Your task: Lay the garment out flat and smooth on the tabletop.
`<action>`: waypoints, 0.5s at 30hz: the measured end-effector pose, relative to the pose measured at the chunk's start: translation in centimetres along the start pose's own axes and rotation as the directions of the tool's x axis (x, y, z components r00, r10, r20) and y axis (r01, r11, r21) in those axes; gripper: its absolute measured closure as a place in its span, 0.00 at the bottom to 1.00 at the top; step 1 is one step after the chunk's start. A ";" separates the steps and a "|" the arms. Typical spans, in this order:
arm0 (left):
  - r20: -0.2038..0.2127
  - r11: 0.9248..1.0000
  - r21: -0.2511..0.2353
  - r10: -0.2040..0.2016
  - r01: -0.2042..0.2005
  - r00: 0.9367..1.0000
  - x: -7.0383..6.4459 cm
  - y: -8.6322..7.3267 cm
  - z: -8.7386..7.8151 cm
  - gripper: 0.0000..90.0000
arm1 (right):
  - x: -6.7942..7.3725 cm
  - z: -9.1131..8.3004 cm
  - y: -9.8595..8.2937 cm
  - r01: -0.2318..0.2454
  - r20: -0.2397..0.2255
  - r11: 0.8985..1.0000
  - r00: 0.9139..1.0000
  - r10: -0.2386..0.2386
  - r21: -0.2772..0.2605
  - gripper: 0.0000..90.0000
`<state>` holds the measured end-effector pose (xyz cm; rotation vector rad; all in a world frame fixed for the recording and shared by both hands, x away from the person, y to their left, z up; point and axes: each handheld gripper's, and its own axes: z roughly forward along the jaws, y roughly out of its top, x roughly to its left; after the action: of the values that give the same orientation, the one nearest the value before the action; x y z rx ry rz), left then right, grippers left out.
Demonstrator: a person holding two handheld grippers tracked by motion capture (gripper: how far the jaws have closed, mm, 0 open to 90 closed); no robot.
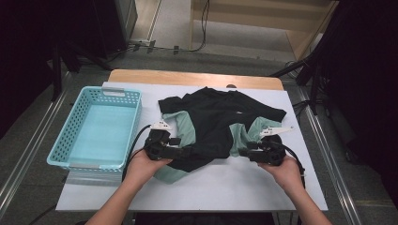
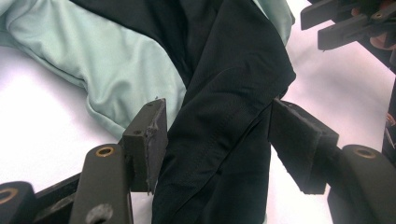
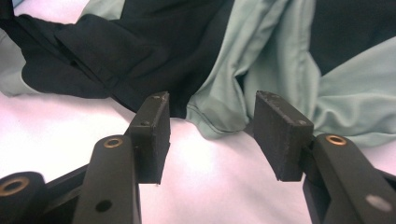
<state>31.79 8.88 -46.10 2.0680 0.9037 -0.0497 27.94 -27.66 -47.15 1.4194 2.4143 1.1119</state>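
A black shirt with mint-green panels (image 1: 218, 124) lies crumpled on the white table (image 1: 211, 187). At the shirt's near left edge my left gripper (image 1: 189, 152) points right. Its jaws stand open around a fold of black fabric (image 2: 224, 121), which lies loose between the pads (image 2: 154, 140). At the near right edge my right gripper (image 1: 244, 153) points left. It is open just short of a mint-green hem (image 3: 219, 119), its pads (image 3: 280, 135) low over the table. The right gripper (image 2: 345, 23) also appears at the top right of the left gripper view.
A teal plastic basket (image 1: 70, 127) stands at the left of the table, with nothing in it. A wooden strip (image 1: 187, 77) runs along the table's far edge. Beyond are floor, cables and dark stands. Bare white table lies in front of the shirt.
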 end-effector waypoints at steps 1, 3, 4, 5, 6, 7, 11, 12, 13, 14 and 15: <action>0.000 1.000 0.003 0.003 -0.003 1.000 0.0 0.0 0.0 0.43 | 0.1 0.1 0.0 -0.003 -0.001 1.000 1.000 0.003 0.002 0.50; 0.000 1.000 0.004 0.004 -0.004 1.000 0.0 0.0 0.0 0.43 | 0.2 0.5 -0.1 0.001 0.004 1.000 1.000 -0.001 0.008 0.50; -0.001 1.000 0.004 0.004 -0.004 1.000 0.0 0.0 0.0 0.43 | 0.2 0.7 -0.1 0.006 0.007 1.000 1.000 -0.006 0.012 0.50; -0.002 1.000 0.004 0.004 -0.004 1.000 0.0 0.0 0.0 0.43 | 0.2 0.8 -0.1 0.007 0.007 1.000 1.000 -0.007 0.013 0.50; -0.003 1.000 0.004 0.003 -0.003 1.000 0.0 0.0 0.0 0.43 | 0.1 0.9 -0.2 0.004 0.010 1.000 1.000 -0.004 0.016 0.50; -0.005 1.000 0.006 0.003 -0.003 1.000 0.0 0.0 0.0 0.43 | 0.1 1.1 -0.2 -0.002 0.011 1.000 1.000 0.002 0.016 0.50; -0.005 1.000 0.002 0.001 -0.001 1.000 0.1 -0.1 -0.1 0.43 | -0.2 1.6 -0.3 -0.008 0.018 1.000 1.000 0.008 0.016 0.50; -0.006 1.000 0.003 0.001 -0.001 1.000 0.1 -0.1 -0.1 0.43 | -0.2 1.7 -0.3 -0.004 0.023 1.000 1.000 0.004 0.015 0.50; -0.011 1.000 0.003 0.001 -0.001 1.000 0.1 -0.2 -0.1 0.43 | -0.3 1.8 -0.3 -0.006 0.025 1.000 1.000 0.006 0.016 0.50; -0.011 1.000 0.004 0.002 -0.002 1.000 0.1 -0.2 -0.2 0.43 | -0.4 1.9 -0.3 -0.005 0.030 1.000 1.000 0.005 0.015 0.50; -0.012 1.000 0.005 0.003 -0.003 1.000 0.1 -0.2 -0.2 0.43 | -0.4 2.0 -0.3 -0.006 0.032 1.000 0.999 0.006 0.017 0.50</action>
<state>31.66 9.18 -46.18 2.0760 0.9088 -0.0386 28.84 -27.04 -48.89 1.4394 2.4052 1.0642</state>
